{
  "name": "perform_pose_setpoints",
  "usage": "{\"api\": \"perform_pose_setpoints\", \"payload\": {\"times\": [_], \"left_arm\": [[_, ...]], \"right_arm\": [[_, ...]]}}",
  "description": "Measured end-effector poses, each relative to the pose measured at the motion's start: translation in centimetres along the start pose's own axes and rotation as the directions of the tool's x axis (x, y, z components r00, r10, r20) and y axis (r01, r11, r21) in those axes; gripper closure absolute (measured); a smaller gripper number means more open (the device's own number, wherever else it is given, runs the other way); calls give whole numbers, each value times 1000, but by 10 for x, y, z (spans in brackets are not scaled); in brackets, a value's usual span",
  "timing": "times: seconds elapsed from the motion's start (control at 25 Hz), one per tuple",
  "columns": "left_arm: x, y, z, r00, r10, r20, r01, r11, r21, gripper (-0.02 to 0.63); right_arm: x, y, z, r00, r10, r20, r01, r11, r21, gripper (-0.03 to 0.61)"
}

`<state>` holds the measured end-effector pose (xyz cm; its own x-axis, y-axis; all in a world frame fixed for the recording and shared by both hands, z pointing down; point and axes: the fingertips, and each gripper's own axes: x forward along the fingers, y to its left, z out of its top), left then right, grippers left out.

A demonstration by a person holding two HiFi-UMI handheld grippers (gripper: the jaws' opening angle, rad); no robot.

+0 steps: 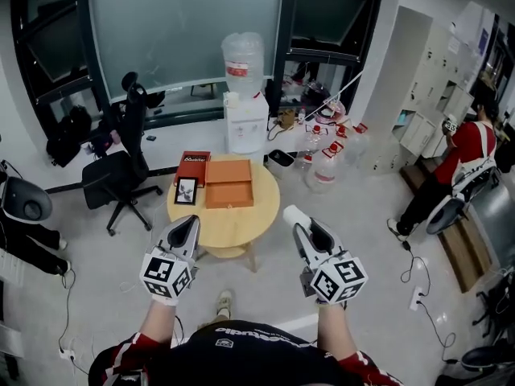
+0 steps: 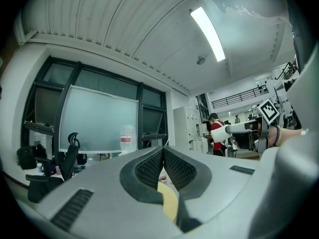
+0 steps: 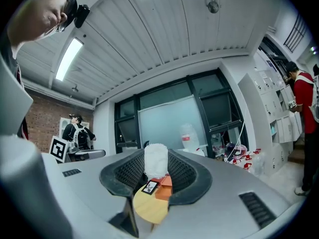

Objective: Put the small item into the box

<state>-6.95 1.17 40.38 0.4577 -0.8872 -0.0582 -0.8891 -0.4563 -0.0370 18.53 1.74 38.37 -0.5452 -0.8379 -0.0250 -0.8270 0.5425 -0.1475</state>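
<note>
Step in hand, as I read it: the carry. The pick looks done, the drop isn't.

R tool (image 1: 294,216) pinches the small item (image 3: 155,160), a white soft-looking roll, upright betw. the pads w/ its top poking above them. L tool (image 1: 191,220) is pressed together at the tips w/ nothing in it, held level beside the R one.

Both tools sit at the near edge of the round counter (image 1: 228,227). The box (image 1: 229,183), orange, open and shallow, lies on the far half, well apart from the item. A red lid (image 1: 193,167) touches its left side and a framed pic (image 1: 186,190) stands just beside it.

Next move needs the R tool brought fwd over the box's middle and lowered inside the rim before the jaws spread. The item prob. rolls, so release it low. Keep clear of the pic.
</note>
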Motion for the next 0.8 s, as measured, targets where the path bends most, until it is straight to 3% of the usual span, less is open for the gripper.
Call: {"api": "perform_pose_setpoints", "payload": {"times": [0.52,0.8], "left_arm": [[55,55,-19,999,37,-7,-37,998,-52,595],[105,78,-26,1000,-8,-11,7,996,-89,595]], "right_arm": [[50,-45,7,997,-61,-44,60,998,-35,413],[81,-72,18,993,-107,-52,106,994,-33,411]]}}
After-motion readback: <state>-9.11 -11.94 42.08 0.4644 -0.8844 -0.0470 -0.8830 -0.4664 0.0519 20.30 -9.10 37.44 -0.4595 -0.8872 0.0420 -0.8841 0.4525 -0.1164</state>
